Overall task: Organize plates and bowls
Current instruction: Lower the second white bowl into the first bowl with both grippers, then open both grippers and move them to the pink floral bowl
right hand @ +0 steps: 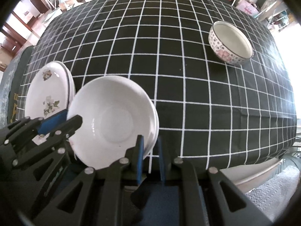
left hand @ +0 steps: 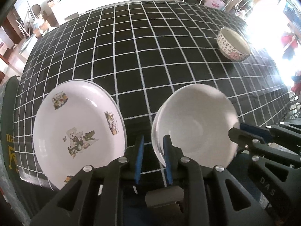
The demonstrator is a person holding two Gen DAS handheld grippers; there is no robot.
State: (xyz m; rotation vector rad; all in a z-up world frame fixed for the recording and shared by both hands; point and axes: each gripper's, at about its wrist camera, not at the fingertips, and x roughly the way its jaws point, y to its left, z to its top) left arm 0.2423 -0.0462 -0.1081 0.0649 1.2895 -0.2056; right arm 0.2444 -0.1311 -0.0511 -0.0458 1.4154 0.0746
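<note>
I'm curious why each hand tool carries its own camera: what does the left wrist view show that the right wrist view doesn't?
Only the left wrist view: the right gripper from the side, clamped on the rim of the white bowl, and the teddy bear print on the plate seen plainly. Only the right wrist view: the left gripper from the side, astride the bowl's opposite rim. Both: white bowl, plate, patterned bowl, checked cloth.

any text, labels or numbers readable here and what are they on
"DAS" – embossed on the right gripper, on its black arm.
Yellow print on the green mat at the table's left edge: cut off, unreadable.
Plate decals: pictures only, no words.
Background boxes and bags: too small and blurred to read.
</note>
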